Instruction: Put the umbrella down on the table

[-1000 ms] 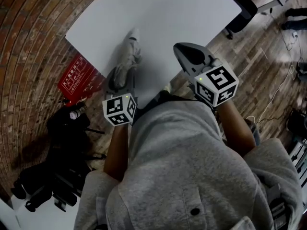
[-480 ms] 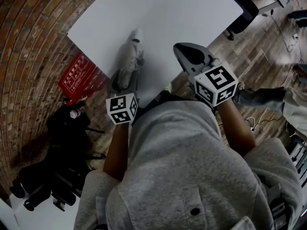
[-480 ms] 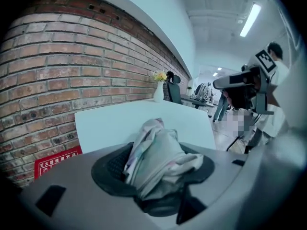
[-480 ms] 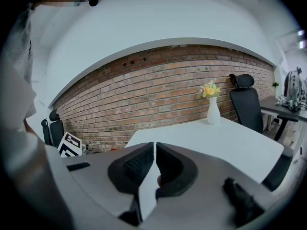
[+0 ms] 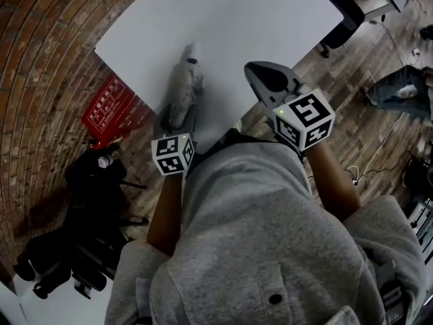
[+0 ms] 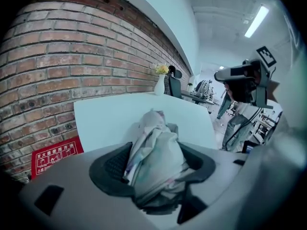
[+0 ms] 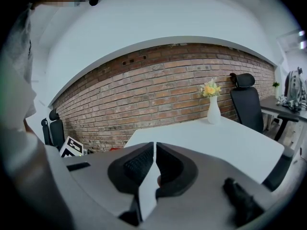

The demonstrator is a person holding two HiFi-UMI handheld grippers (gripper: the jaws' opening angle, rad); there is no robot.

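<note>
Umbrella: folded, pale fabric, lying lengthwise on the white table, near the table's close edge. Its near end sits between the jaws of the left gripper; the rest runs straight out ahead of that claw, tip pointing away.

Left gripper view: the jaws stand spread wide and have just been opening. The bundled fabric fills most of the space between them. The ribbed pad on the left side shows clear of the cloth; no firm squeeze is seen on either side. The left gripper is angled downward at the table.

Right gripper: hovers above the table's near edge, well to the right of the umbrella and not touching it. In its own view the right gripper has its jaws drawn together to a thin slit, with nothing held.

Surroundings: a red sign stands just to the left of the left claw, against the brick wall. Far ahead of the right claw, a white vase with yellow flowers stands on the table.
</note>
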